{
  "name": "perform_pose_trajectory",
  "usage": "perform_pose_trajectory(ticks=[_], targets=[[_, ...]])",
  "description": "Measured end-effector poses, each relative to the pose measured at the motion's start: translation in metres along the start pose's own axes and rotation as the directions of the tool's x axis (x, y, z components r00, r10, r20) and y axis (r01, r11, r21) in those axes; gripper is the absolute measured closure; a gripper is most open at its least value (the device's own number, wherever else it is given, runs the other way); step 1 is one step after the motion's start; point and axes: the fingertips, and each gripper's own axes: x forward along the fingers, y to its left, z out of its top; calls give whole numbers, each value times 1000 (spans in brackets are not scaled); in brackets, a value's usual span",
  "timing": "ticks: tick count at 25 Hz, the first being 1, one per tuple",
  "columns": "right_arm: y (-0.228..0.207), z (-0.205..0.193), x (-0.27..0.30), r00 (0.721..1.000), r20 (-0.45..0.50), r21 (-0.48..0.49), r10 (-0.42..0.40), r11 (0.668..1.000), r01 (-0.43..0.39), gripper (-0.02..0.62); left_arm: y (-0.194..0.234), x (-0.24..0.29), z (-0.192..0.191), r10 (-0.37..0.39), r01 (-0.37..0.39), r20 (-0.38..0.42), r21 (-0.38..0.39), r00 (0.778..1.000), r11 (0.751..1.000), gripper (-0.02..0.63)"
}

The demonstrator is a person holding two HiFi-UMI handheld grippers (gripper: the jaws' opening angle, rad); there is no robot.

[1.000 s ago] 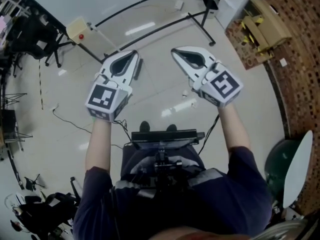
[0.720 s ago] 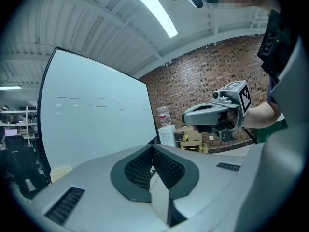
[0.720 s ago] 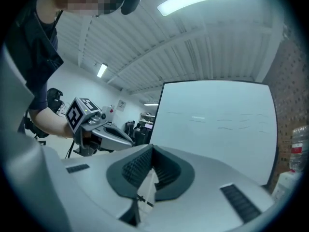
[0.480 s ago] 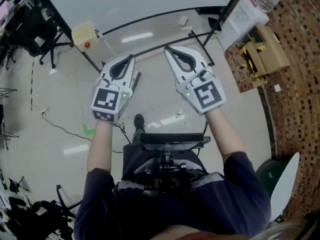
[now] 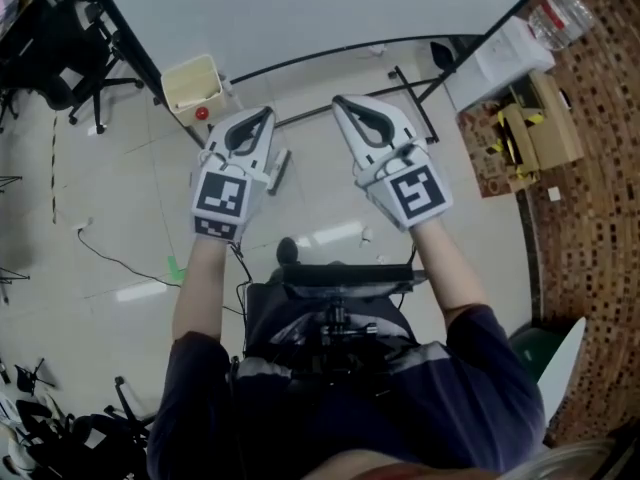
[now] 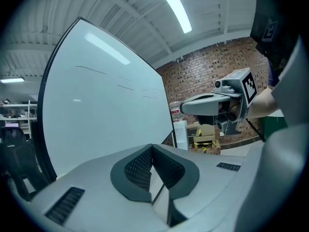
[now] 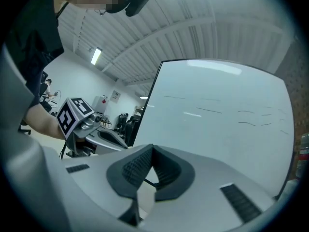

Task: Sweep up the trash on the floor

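Floor scrap [image 5: 367, 235] below right gripper [image 5: 339, 101]

Noted: the left gripper [image 5: 263, 114] and right gripper [image 5: 340, 101] have pale grey shells with dark grey ribbed pads [image 6: 137, 170]. Each marker cube [image 5: 222, 196] bears black squares on white. At 12 o'clock, the whiteboard [image 5: 300, 8] is white in a black frame. The floor [image 5: 120, 198] is glossy cream tile with one green mark [image 5: 176, 266] at 9 o'clock. At 3 o'clock, the brick surface [image 5: 590, 168] is red-brown with pale joints. At 11 o'clock, the box [image 5: 190, 80] is cream (red button below it). The sleeves [image 5: 200, 388] are dark navy.
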Motion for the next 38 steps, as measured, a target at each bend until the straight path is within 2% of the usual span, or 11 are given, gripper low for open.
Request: perform_pose_trajectory(ticks=[4,8,14,20,26,27,28,29,32,36,38], targets=[[-1,-16,32,997,-34,11,66,998,-65,569,17,15,-24,20,-20,-36,8,999,1000,606],[-6,-34,54,988,-56,40,143,989,-141,569,19,30,-60,31,-34,-104,-29,994,999,606],[-21,-66,91,961,-38,74,275,959,-272,569,31,52,-113,118,-135,-169,-96,979,986,606],[-23,-99,126,894,-28,148,447,886,-439,568,75,70,-171,247,-290,-228,-182,942,940,598],[-33,-140,150,869,-74,175,489,865,-471,568,107,87,-229,348,-409,-263,-228,900,884,598],[-33,-144,153,865,-74,182,497,859,-478,569,109,90,-237,358,-420,-260,-246,897,873,580],[-33,-148,156,860,-76,185,504,855,-485,568,110,93,-244,370,-433,-257,-263,893,862,471],[-32,-153,158,856,-82,185,510,852,-490,568,111,96,-250,384,-449,-258,-272,886,851,439],[-27,-165,162,844,-108,189,526,844,-502,569,116,105,-272,420,-487,-275,-256,865,835,438],[-29,-178,161,832,-143,190,536,840,-509,569,132,121,-296,471,-537,-279,-250,836,805,337],[-33,-184,159,831,-164,191,532,843,-503,569,143,128,-305,487,-553,-281,-249,827,795,327]])
